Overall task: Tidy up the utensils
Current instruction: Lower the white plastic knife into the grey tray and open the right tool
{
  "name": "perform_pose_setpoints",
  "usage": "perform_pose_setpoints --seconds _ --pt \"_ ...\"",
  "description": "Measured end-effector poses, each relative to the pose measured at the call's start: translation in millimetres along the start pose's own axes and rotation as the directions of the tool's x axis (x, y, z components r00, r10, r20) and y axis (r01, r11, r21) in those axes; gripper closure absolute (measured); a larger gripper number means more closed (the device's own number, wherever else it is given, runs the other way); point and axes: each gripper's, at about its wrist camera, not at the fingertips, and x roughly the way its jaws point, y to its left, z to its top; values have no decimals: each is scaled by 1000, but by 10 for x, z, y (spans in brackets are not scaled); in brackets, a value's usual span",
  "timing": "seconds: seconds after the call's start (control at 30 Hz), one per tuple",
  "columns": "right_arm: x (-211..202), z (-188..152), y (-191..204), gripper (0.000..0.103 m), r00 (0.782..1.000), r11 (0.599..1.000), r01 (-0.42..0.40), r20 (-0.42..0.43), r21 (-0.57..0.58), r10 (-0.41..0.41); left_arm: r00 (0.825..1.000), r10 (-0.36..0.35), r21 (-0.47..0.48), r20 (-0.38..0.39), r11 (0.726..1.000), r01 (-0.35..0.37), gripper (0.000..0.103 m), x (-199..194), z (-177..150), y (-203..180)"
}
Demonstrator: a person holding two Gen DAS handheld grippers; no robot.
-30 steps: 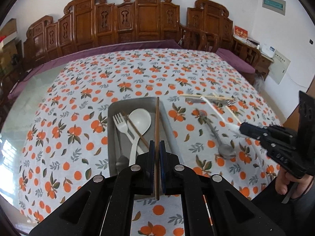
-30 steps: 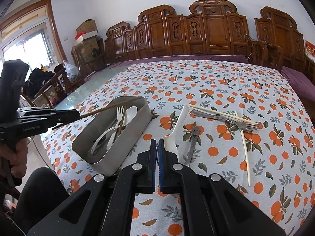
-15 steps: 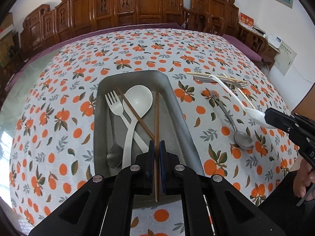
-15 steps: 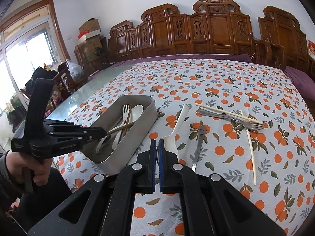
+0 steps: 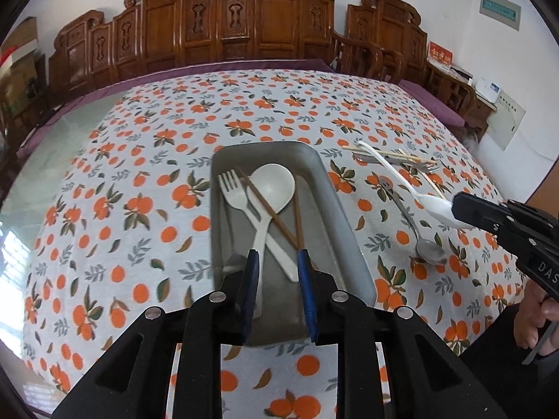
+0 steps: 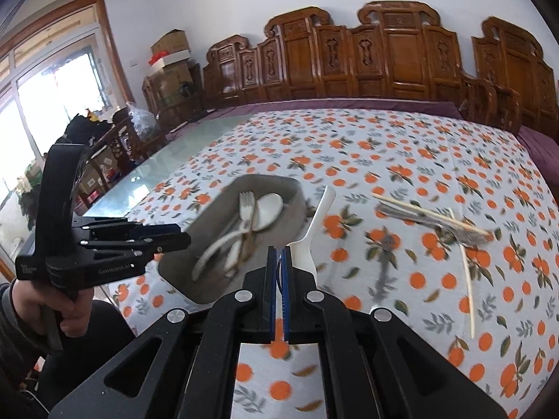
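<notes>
1. Covering the whole surface: table [image 5: 115,160] under an orange-print cloth, carved wooden chairs [image 5: 244,21] ranged along its far edge.
2. Lying lengthwise at centre, near edge closest to the camera: grey metal tray [image 5: 342,209], holding a white plastic fork [image 5: 234,195], a white round spoon [image 5: 272,185] and two brown chopsticks [image 5: 265,209] crossed over them; a metal spoon bowl partly hidden at the near left corner.
3. Hovering over the near end of the tray: left gripper [image 5: 277,289], jaws opening, blue pads apart, nothing between them; second chopstick [image 5: 297,216] lying loose in the tray just beyond the right pad.
4. Held above the cloth right of the tray: right gripper [image 6: 278,282], jaws closed together on the bowl end of a white plastic spoon [image 5: 408,185], handle pointing away and lifted off the table.
5. Resting on the cloth below it: metal spoon [image 5: 415,230].
6. Piled farther right: metal forks [image 6: 436,221], pale chopsticks [image 6: 466,279] across and beside them.
</notes>
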Motion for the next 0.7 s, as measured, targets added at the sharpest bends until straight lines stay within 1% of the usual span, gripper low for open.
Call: perform_pose_setpoints --seconds 0.2,0.33,0.53,0.7 --pt "203 172 387 100 998 997 -58 -4 -48 58 1000 20 -17 15 1000 -20 82 -149 -28 162" --pt "372 243 565 100 997 994 -78 -21 -71 77 999 39 -27 18 999 -39 82 -224 -49 265" --pt "661 269 671 99 994 993 -91 -66 -75 86 998 61 -39 29 997 -60 82 -349 -53 414" --pt "896 209 677 99 991 994 -82 -111 -77 73 997 68 -45 30 997 -67 82 -394 -69 481"
